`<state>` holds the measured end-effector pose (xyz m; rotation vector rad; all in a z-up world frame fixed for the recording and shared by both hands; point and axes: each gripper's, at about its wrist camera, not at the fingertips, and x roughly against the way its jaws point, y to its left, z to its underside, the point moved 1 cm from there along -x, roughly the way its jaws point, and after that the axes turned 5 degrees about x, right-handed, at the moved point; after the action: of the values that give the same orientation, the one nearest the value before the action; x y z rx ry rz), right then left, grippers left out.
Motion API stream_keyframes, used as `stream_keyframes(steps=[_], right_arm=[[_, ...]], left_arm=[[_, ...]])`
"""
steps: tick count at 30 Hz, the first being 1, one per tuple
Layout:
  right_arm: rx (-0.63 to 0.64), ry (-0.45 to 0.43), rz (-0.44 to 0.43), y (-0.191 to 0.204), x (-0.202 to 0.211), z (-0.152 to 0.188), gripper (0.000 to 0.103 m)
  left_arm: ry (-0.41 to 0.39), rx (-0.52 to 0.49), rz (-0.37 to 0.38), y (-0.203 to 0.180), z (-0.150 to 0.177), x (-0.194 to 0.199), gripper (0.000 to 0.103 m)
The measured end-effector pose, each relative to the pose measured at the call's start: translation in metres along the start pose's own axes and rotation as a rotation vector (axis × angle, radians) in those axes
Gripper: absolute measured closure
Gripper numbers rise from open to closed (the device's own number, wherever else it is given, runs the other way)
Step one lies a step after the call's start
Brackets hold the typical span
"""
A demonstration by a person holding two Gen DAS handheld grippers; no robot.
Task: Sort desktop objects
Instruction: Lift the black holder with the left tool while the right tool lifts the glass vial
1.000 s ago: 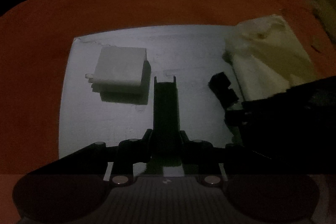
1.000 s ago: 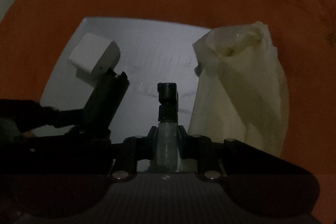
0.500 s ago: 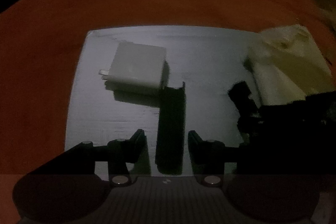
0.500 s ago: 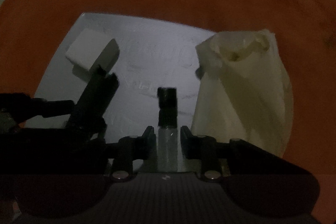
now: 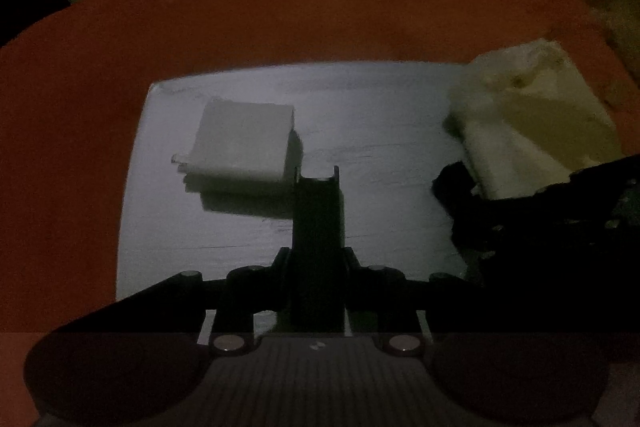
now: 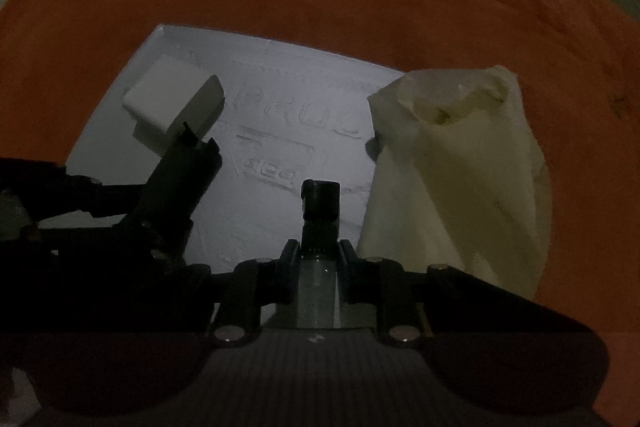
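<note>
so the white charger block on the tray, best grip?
Grip the white charger block across its two long flat sides, coming from above. It lies flat on the white tray, prongs sticking out on its left end, so avoid that end. Both hand-held grippers look occupied.

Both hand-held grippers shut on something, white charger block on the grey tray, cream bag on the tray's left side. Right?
One thing is off: the cream bag sits at the right side of the grey tray, as the right wrist view shows. The rest holds: the white charger block lies on the tray, the left hand-held gripper is shut on a dark flat object and the right hand-held gripper on a small black-capped bottle.
</note>
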<state>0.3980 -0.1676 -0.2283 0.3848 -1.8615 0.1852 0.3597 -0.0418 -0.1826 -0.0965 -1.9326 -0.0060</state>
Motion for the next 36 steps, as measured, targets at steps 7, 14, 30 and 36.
stream_keyframes(steps=[7,14,30,36], right_arm=[[-0.062,-0.045,-0.081,-0.006,0.02,-0.006,0.081],[-0.072,-0.081,-0.105,-0.004,0.049,-0.012,0.081],[-0.069,-0.191,-0.165,-0.002,0.133,-0.009,0.081],[-0.034,-0.214,-0.199,0.005,0.162,0.012,0.081]], left_arm=[[-0.052,-0.008,0.076,0.002,-0.007,0.029,0.082],[-0.083,-0.005,0.13,0.01,-0.006,0.06,0.082],[-0.19,0.086,0.299,0.035,-0.003,0.141,0.082],[-0.216,0.084,0.364,0.039,0.016,0.17,0.082]])
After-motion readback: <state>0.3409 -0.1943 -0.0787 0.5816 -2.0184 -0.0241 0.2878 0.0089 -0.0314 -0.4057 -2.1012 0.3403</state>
